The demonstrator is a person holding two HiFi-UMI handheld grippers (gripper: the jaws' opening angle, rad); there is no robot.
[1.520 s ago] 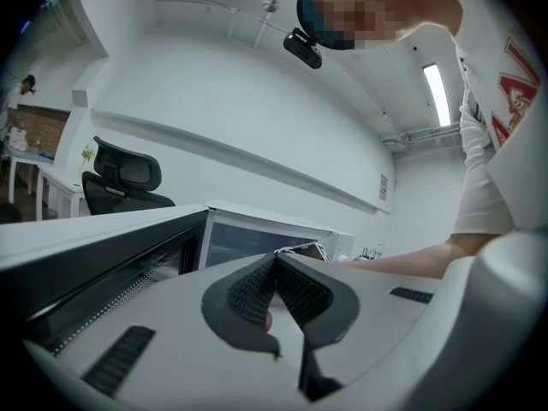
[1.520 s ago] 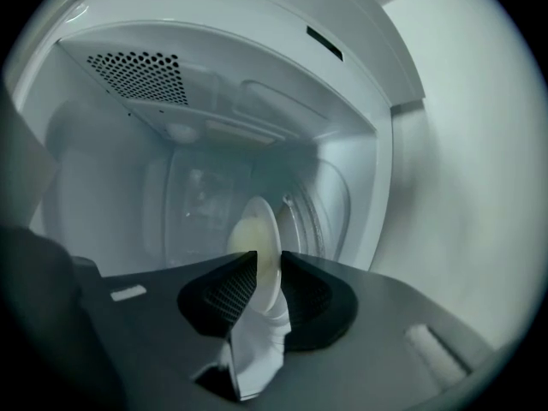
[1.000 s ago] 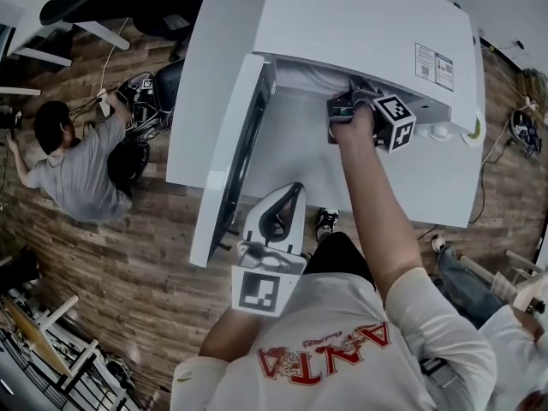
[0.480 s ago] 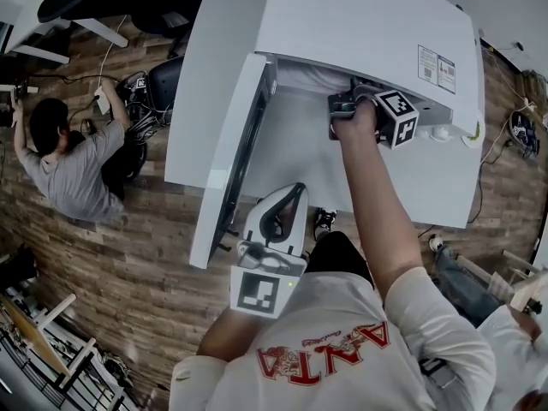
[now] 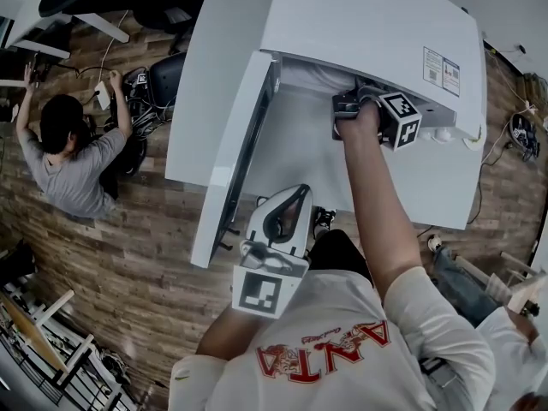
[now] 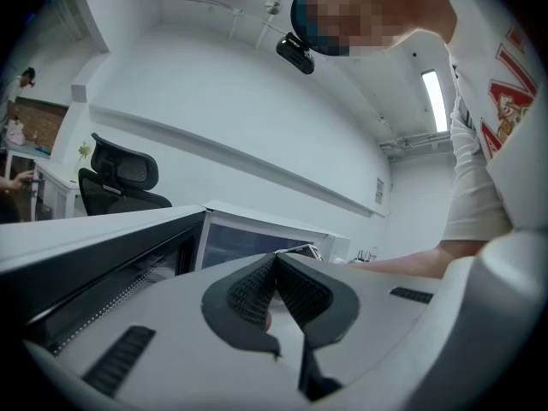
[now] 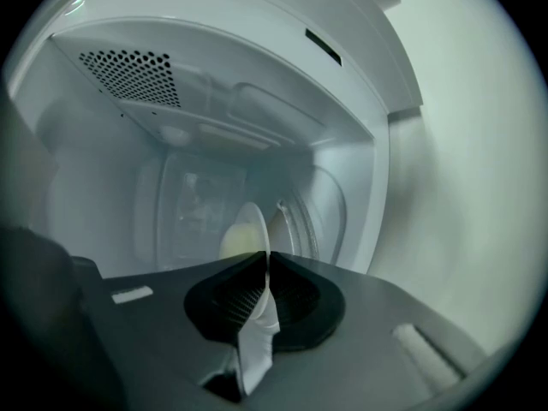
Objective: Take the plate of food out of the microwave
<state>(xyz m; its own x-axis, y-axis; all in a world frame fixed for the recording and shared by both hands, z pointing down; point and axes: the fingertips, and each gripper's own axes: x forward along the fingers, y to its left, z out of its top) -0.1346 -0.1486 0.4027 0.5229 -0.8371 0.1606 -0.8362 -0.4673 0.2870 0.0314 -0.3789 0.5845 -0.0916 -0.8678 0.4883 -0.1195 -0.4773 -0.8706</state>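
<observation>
Right gripper [image 7: 267, 260] freshly closed (on plate [image 7: 250, 219] rim)

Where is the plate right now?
The plate shows in the right gripper view, inside the microwave, its near rim pinched by the right gripper, whose fingers have just been closing.

In the head view, the top panel of the white microwave oven [image 5: 368, 24] conceals the cavity. The jaws of the right tool [image 7: 268, 274] and the thin white round plate [image 7: 255, 217] do not show there.

In the right gripper view, the plate appears edge-on. The jaws have just been closing, and the plate's rim is pinched between them.

The pale yellow food [image 7: 233, 242] on the plate is blurred, and its kind cannot be told.

The print on the white label [image 5: 437, 65] on the oven top is too small to read.

A second person [image 5: 514, 341] at lower right is cut off by the picture's edge.
</observation>
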